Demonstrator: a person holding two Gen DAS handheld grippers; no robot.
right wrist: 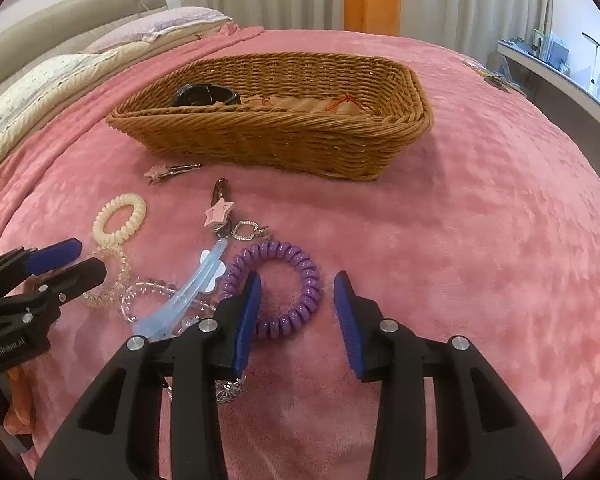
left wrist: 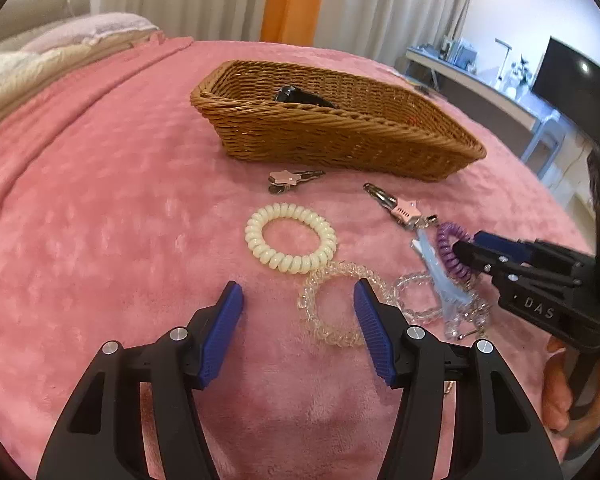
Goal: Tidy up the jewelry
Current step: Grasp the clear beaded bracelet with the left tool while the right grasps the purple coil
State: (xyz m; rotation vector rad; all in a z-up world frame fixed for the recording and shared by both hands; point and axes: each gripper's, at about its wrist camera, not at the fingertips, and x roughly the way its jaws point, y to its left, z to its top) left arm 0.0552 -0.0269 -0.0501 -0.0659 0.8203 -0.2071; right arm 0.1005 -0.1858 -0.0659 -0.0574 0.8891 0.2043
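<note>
Holding both grippers wide open over the pink blanket (right wrist: 480, 220), we have our right gripper (right wrist: 296, 300) straddling one side of the purple spiral hair tie (right wrist: 300, 276), and our left gripper (left wrist: 298, 300) sits by a clear spiral hair tie (left wrist: 328, 308) with nothing in it. Near them lie a cream spiral hair tie (left wrist: 290, 238), a light blue hair clip (right wrist: 188, 288) and two pink star clips (left wrist: 288, 179), and the wicker basket (right wrist: 284, 140) stands farther back with a black thing (right wrist: 204, 96) inside.

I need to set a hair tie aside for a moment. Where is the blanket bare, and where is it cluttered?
Bare: pink blanket right of the purple coil tie, and left of the cream coil tie. Crowded: the ties and clips between the grippers, in front of the wicker basket.
</note>
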